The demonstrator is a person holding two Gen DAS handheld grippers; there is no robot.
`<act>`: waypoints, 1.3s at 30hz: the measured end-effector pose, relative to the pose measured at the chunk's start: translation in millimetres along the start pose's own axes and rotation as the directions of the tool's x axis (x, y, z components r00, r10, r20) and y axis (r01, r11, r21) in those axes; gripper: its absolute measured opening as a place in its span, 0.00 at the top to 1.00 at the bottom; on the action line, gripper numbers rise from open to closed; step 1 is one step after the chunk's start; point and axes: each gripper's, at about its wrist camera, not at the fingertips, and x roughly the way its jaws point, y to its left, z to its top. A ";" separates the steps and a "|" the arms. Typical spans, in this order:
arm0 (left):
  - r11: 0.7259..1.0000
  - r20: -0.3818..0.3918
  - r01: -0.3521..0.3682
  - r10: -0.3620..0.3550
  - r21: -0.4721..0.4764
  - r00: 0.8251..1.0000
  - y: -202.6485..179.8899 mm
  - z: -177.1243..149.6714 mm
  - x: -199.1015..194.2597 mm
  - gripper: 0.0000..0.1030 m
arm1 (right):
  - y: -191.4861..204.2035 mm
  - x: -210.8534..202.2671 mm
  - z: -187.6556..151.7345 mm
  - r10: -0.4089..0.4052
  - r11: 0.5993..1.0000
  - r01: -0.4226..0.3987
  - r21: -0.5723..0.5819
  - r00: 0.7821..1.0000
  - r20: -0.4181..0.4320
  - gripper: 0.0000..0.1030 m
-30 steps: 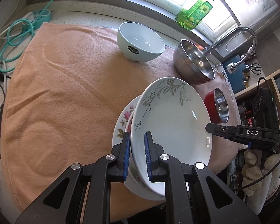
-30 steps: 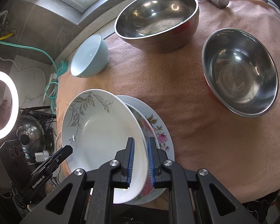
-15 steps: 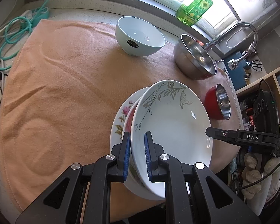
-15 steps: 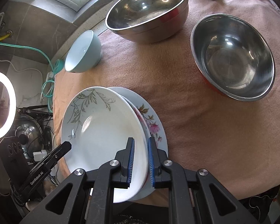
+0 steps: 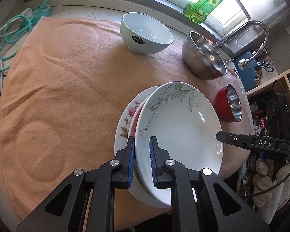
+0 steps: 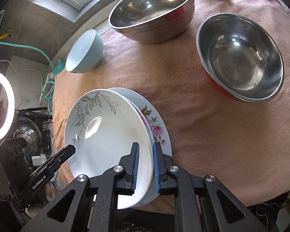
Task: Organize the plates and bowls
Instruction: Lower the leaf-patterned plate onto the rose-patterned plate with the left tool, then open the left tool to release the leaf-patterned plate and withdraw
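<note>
Plates: a white deep plate with a grey leaf pattern (image 5: pixel 179 127) (image 6: pixel 108 135) sits tilted over a flat white plate with pink flowers (image 5: pixel 126 118) (image 6: pixel 156 129), which lies at the near edge of the peach cloth (image 5: pixel 58 96) (image 6: pixel 193 119). Left gripper (image 5: pixel 142 158) is clamped on the leaf plate's near-left rim, one blue pad inside the dish and one outside it. Right gripper (image 6: pixel 146 164) grasps the same plate at the opposite rim, likewise with a pad on either face; in the left wrist view its black finger appears at the plate's right edge. Bowls: a pale blue ceramic bowl (image 5: pixel 146 32) (image 6: pixel 85 52) stands upright at the far side of the cloth, well apart from the plates. A large steel bowl (image 5: pixel 205 56) (image 6: pixel 152 11) stands far right of it, near the faucet (image 5: pixel 247 32). A smaller steel bowl with a red outside (image 5: pixel 230 105) (image 6: pixel 239 56) stands on the cloth's right side, just beside the leaf plate in the left wrist view. Other items: a green soap bottle (image 5: pixel 205 3) on the window sill, a teal cable (image 5: pixel 15 32) coiled at far left, and a ring light (image 6: pixel 0 104).
</note>
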 end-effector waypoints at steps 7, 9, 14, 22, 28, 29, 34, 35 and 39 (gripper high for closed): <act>1.000 -0.001 -0.003 0.003 0.016 1.000 -1.1 -1.1 0.0 0.88 | 2.0 0.5 -0.6 -0.012 1.000 0.012 -0.014 1.000 0.001 0.87; 1.000 -0.003 -0.003 0.003 0.020 1.000 -1.4 -1.4 -0.4 0.88 | 1.8 0.5 -0.5 -0.011 1.000 0.011 -0.013 1.000 0.001 0.87; 0.999 -0.009 -0.002 0.002 0.038 1.000 -1.3 -2.5 -1.5 0.88 | 3.6 0.7 -1.8 -0.019 1.000 0.019 -0.022 1.000 0.001 0.87; 0.995 0.011 -0.042 0.041 0.089 0.999 -5.3 -0.3 -4.8 0.87 | 5.6 0.9 -2.0 -0.031 0.999 0.031 -0.037 1.000 0.004 0.87; 0.995 0.051 -0.030 0.025 0.096 0.998 -5.2 7.2 -15.1 0.87 | 7.7 1.7 -1.4 -0.034 0.998 0.034 -0.045 0.999 0.004 0.88; 0.995 0.056 -0.028 0.023 0.099 0.998 -6.6 8.2 -16.3 0.87 | 7.3 1.5 -1.1 -0.032 0.999 0.032 -0.043 0.999 0.004 0.88; 0.994 0.068 -0.041 0.034 0.105 0.997 -9.8 10.6 -16.8 0.87 | 6.9 0.8 0.2 -0.034 0.999 0.034 -0.043 0.999 0.005 0.88; 0.994 0.067 -0.041 0.034 0.100 0.997 -9.0 10.8 -16.0 0.87 | 6.9 0.7 0.2 -0.033 0.999 0.033 -0.042 0.999 0.006 0.88; 0.996 0.054 -0.036 0.031 0.085 0.998 -4.7 9.0 -13.4 0.87 | 7.2 0.4 -0.2 -0.036 0.998 0.036 -0.045 0.999 0.006 0.87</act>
